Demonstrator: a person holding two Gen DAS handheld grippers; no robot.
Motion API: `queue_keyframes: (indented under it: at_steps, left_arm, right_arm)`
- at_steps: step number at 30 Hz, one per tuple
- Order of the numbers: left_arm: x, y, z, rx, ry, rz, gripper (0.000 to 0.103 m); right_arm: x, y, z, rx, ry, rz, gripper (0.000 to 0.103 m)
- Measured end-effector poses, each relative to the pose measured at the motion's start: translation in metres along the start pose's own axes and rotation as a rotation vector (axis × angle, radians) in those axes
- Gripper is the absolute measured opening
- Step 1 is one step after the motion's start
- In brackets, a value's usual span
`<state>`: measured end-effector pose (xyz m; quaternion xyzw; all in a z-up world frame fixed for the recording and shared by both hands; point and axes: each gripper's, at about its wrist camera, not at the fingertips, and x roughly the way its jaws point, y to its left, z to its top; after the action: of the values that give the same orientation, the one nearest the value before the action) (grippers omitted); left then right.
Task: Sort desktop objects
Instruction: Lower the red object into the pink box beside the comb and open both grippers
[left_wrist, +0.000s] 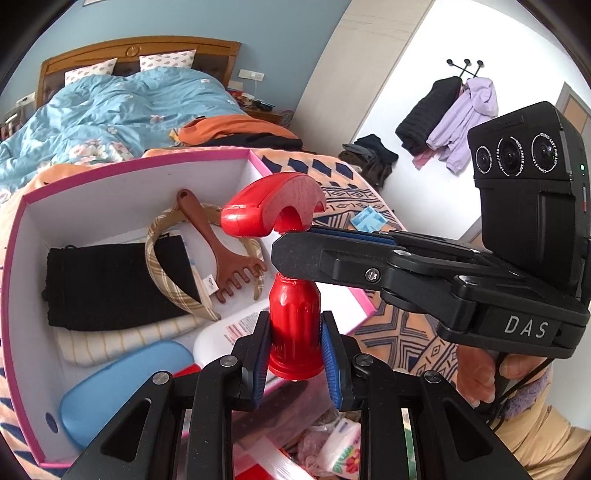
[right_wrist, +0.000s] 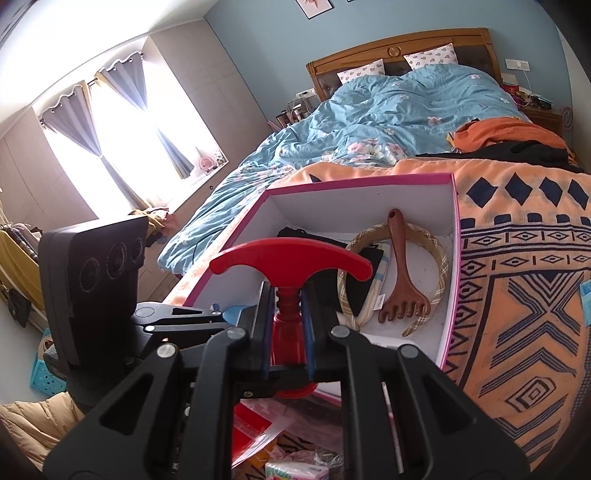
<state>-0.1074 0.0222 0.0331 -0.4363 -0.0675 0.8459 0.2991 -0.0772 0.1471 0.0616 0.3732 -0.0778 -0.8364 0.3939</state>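
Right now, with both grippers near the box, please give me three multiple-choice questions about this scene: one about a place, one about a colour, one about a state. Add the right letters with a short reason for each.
1. Where does the brown wooden scratcher lie?
A. on the blue quilt
B. inside the pink-edged box, across the plaid headband
C. on the floor

2. What colour is the T-handled tool that both grippers hold?
A. red
B. green
C. white

3. How does the right gripper stand?
A. wide open, holding nothing
B. shut on the tool's thin neck under the handle
C. shut on the headband

Answers:
1 B: the scratcher rests in the box, its handle over the headband.
2 A: body and handle are red in both views.
3 B: its blue pads press the neck; the left gripper clamps the thick body lower down.
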Motion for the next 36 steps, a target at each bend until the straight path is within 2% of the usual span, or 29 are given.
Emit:
queue_keyframes:
  at_steps: [15, 36]
  left_arm:
    - [0.017, 0.013, 0.014, -0.031, 0.031, 0.037, 0.025]
    - [0.036, 0.031, 0.024, -0.107, 0.073, 0.033, 0.025]
  right_arm:
    - [0.022, -0.016, 0.016, 0.019, 0.034, -0.027, 0.016]
    - [0.048, -0.030, 0.027, 0.023, 0.088, -0.093, 0.016]
